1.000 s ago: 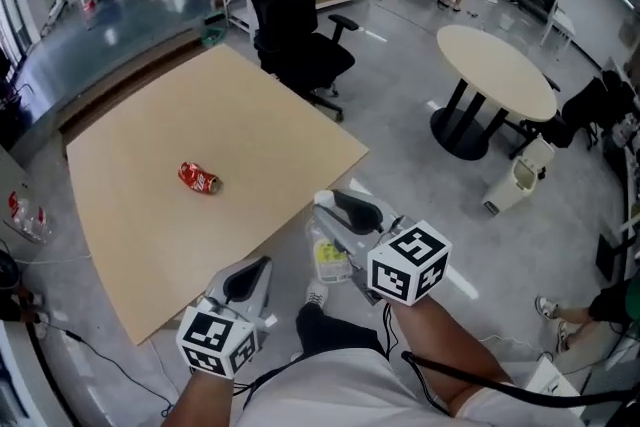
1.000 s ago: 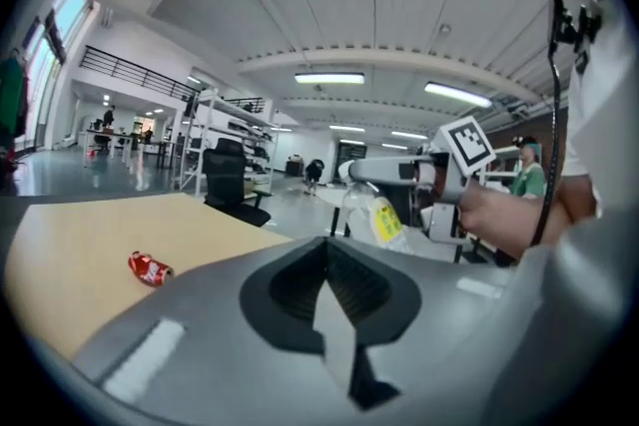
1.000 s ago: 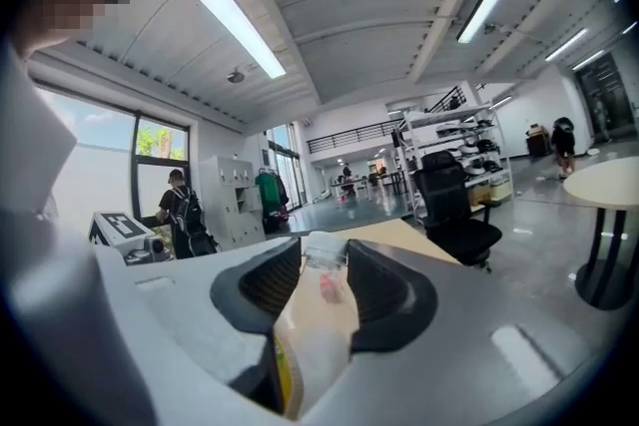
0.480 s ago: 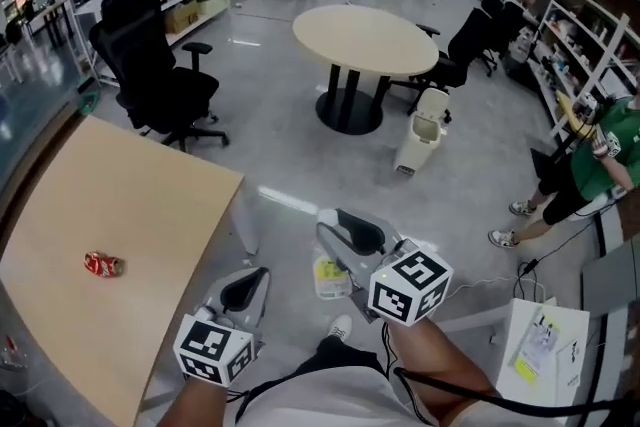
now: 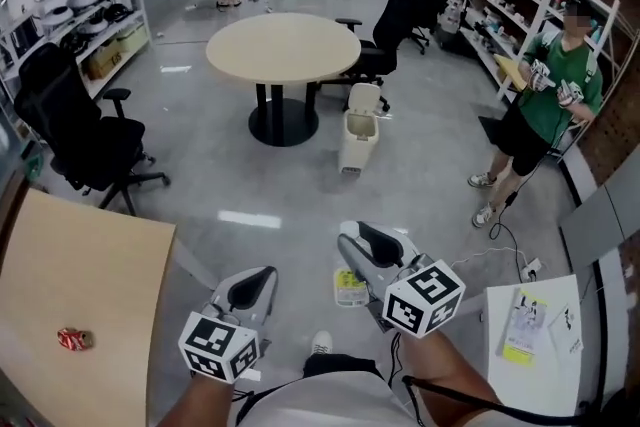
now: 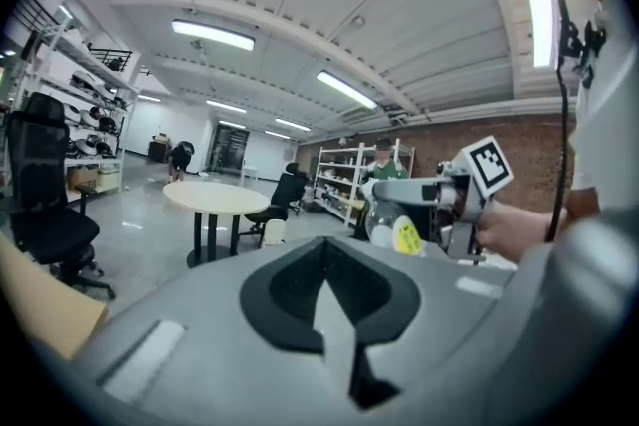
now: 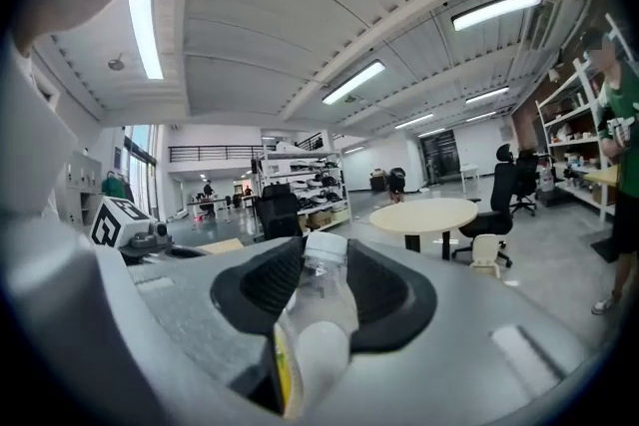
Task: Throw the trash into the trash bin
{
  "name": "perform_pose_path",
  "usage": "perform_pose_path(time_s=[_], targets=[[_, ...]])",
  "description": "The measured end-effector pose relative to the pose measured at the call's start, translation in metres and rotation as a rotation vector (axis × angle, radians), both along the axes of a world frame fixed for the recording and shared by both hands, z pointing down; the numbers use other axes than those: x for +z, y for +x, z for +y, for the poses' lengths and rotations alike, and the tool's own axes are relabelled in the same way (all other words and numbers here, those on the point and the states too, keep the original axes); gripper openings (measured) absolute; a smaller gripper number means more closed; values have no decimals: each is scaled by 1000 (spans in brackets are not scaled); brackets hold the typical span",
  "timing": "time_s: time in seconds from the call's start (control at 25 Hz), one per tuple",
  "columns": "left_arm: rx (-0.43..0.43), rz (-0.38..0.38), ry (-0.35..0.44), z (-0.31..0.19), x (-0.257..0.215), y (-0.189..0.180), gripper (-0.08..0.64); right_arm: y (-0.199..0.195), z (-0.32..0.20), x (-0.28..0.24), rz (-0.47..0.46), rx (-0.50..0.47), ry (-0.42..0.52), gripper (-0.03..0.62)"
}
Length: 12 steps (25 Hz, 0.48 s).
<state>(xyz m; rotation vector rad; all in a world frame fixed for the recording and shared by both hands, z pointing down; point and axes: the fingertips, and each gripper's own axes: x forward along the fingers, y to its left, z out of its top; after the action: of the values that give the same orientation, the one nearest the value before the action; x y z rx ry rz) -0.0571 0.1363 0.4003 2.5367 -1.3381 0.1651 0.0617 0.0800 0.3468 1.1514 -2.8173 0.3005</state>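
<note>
Two tongs reach forward side by side low in the head view, each with its marker cube nearest the person. The right tongs (image 5: 362, 245) are closed on a clear plastic bottle (image 5: 349, 287) with a yellow label. The right gripper view shows the bottle (image 7: 315, 314) standing between the dark pads, both pressing its sides, with its white cap (image 7: 324, 249) poking out past the tips. The left tongs (image 5: 255, 283) sit just to the left and slightly lower. In the left gripper view the left tongs (image 6: 327, 289) have their pads brought together, with nothing between them.

Both tongs hang over bare grey floor (image 5: 260, 195). Ahead of them, well apart, stands the trash bin (image 5: 358, 127), a small white one with its lid tilted up. It is just beside the round table (image 5: 283, 45), on that table's right. A black chair (image 5: 385, 35) is tucked against the far side of the table.

At the lower left the corner of a light wooden bench (image 5: 90, 265) comes into view. A crushed red can (image 5: 74, 339) lies on it, well away from either pair of tongs. Behind the bench a black office chair (image 5: 75, 135) stands on the floor, and shelving (image 5: 70, 5) runs along the left wall.

To the right a person in a green shirt (image 5: 545, 85) stands in front of more shelves. At the lower right a sheet of paper (image 5: 525, 325) lies on a white surface.
</note>
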Motion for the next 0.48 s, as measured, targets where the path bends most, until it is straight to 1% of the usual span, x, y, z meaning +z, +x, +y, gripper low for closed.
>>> perform_pose_path(time_s=[0.12,0.28,0.48], targets=[[27,-4,7,-25,-3,17,8,24,-14,2,11,42,-1,146],[57,-12,15,-58,-5,41,8,52,-35,1,14,75,9,146],[75,-44,-18,-88,9,61,8,80,-55,4,10,98,16,144]])
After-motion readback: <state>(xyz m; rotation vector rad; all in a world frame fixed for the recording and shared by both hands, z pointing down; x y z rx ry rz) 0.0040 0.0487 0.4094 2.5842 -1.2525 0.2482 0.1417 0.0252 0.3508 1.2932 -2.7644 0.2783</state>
